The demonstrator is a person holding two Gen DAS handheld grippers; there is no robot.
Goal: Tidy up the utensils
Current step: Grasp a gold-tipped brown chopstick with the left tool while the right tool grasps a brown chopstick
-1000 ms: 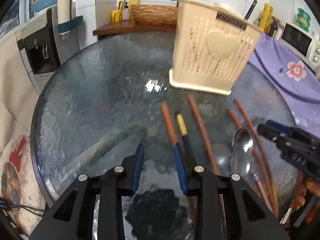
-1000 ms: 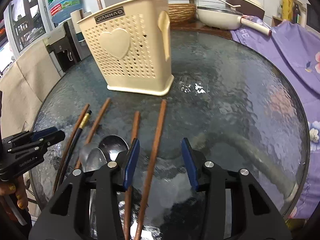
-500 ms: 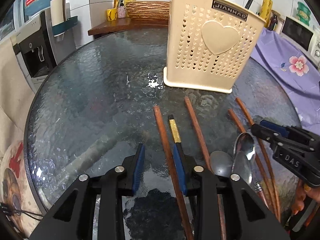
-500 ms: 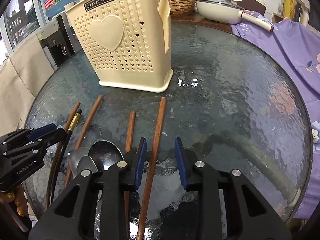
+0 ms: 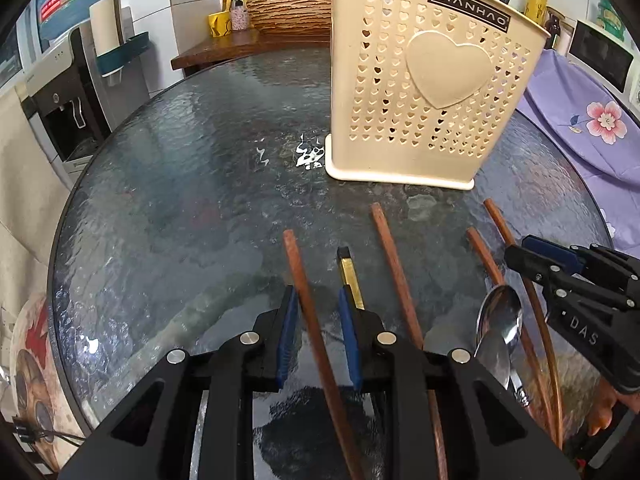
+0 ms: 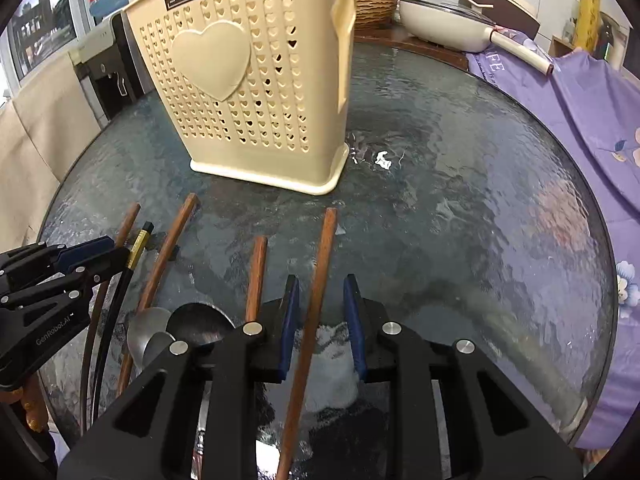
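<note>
Your left gripper (image 5: 318,322) and right gripper (image 6: 320,312) had each been closing around a brown chopstick; pad contact seemed not quite made.

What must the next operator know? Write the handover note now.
Left tool: jaws have just been closing around the leftmost brown chopstick, not yet pinching.
Right tool: same, around the rightmost brown chopstick.
Other chopsticks and spoons lie on the glass table before the cream holder.
Done: nothing lifted. Left: grip, load everything.
</note>
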